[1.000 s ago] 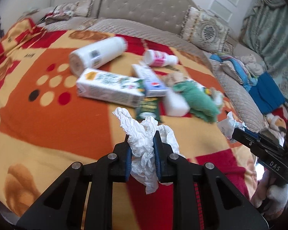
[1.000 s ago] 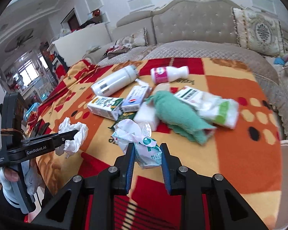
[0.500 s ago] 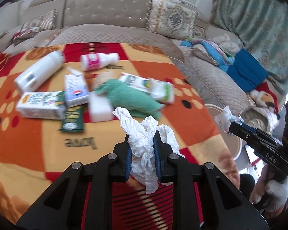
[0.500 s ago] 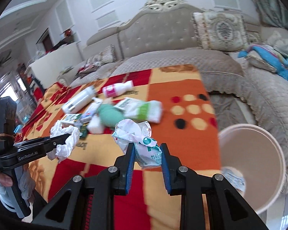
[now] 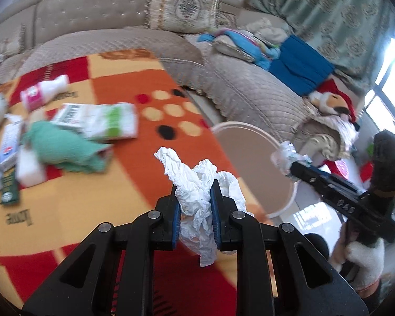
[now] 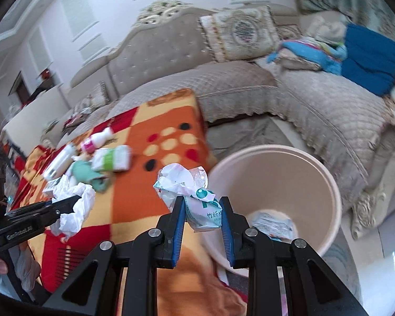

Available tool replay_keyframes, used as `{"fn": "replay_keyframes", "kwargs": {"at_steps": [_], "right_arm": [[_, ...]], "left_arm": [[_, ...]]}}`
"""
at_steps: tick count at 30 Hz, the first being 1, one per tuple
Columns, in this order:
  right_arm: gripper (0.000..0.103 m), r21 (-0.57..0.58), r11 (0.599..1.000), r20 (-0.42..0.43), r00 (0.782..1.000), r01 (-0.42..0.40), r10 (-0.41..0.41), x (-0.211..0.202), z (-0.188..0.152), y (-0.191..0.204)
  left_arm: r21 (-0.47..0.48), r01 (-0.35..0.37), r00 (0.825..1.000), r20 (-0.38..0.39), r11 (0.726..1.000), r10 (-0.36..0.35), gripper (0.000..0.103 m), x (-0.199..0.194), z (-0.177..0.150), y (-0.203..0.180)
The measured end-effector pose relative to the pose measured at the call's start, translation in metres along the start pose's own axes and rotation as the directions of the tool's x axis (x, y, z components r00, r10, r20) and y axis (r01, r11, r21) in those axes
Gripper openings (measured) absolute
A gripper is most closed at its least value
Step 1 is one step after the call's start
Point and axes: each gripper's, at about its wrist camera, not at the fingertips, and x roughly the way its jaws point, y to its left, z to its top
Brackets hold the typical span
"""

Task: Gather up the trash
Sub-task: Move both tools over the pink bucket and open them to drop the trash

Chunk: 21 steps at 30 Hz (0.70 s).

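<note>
A crumpled white tissue (image 5: 200, 184) is clamped in the left gripper (image 5: 196, 202) above the blanket's (image 5: 118, 189) right edge. A crumpled tissue packet (image 6: 194, 197) is clamped in the right gripper (image 6: 201, 218), beside the bin's (image 6: 326, 181) rim.

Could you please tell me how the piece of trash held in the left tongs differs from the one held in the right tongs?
The crumpled white tissue in the left tongs is plain, while the crumpled wrapper in the right tongs carries teal print. The tissue hangs below the pads in soft folds; the wrapper looks glossier and bunches mostly above them. The tissue is over the orange blanket; the wrapper is nearer the bin. Both are crumpled, mostly white and clamped.
</note>
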Motion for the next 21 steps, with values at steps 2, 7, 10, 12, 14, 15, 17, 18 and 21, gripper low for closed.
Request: {"fn": "replay_keyframes", "kwargs": {"at_steps": [2,7,10,12,14,15,17,18,21], "right_arm": [[0.025,0.029,0.999,-0.012,1.0,0.018,-0.017,0.002,-0.003,-0.014],[0.025,0.083,0.994,-0.036,0.997,0.067,-0.064,0.011,-0.009,-0.041],[0.025,0.113,0.989,-0.054,0.995,0.092,-0.086,0.017,-0.01,-0.053],[0.025,0.132,0.986,-0.06,0.994,0.1,-0.093,0.02,-0.011,-0.06],[0.025,0.144,0.983,-0.057,0.993,0.111,-0.104,0.022,-0.011,-0.064],[0.025,0.15,0.982,-0.056,0.993,0.113,-0.106,0.021,-0.013,-0.065],[0.032,0.172,0.977,-0.052,0.991,0.127,-0.12,0.021,-0.012,-0.07],[0.038,0.182,0.973,-0.049,0.99,0.14,-0.133,0.021,-0.012,-0.072],[0.048,0.198,0.968,-0.041,0.988,0.155,-0.15,0.018,-0.012,-0.077]], "left_arm": [[0.018,0.016,1.0,-0.009,1.0,-0.016,0.017,0.01,0.004,-0.013],[0.045,0.061,0.998,-0.034,0.997,-0.059,0.017,0.035,0.013,-0.039],[0.053,0.076,0.996,-0.045,0.996,-0.073,0.017,0.05,0.018,-0.049],[0.054,0.085,0.995,-0.055,0.995,-0.082,0.017,0.06,0.02,-0.055],[0.058,0.091,0.994,-0.057,0.994,-0.088,0.019,0.066,0.021,-0.06],[0.059,0.096,0.994,-0.057,0.994,-0.092,0.021,0.069,0.022,-0.063],[0.054,0.104,0.993,-0.061,0.993,-0.1,0.031,0.074,0.023,-0.065],[0.051,0.109,0.993,-0.061,0.993,-0.106,0.038,0.075,0.023,-0.065],[0.045,0.117,0.992,-0.058,0.992,-0.115,0.055,0.076,0.022,-0.065]]}}
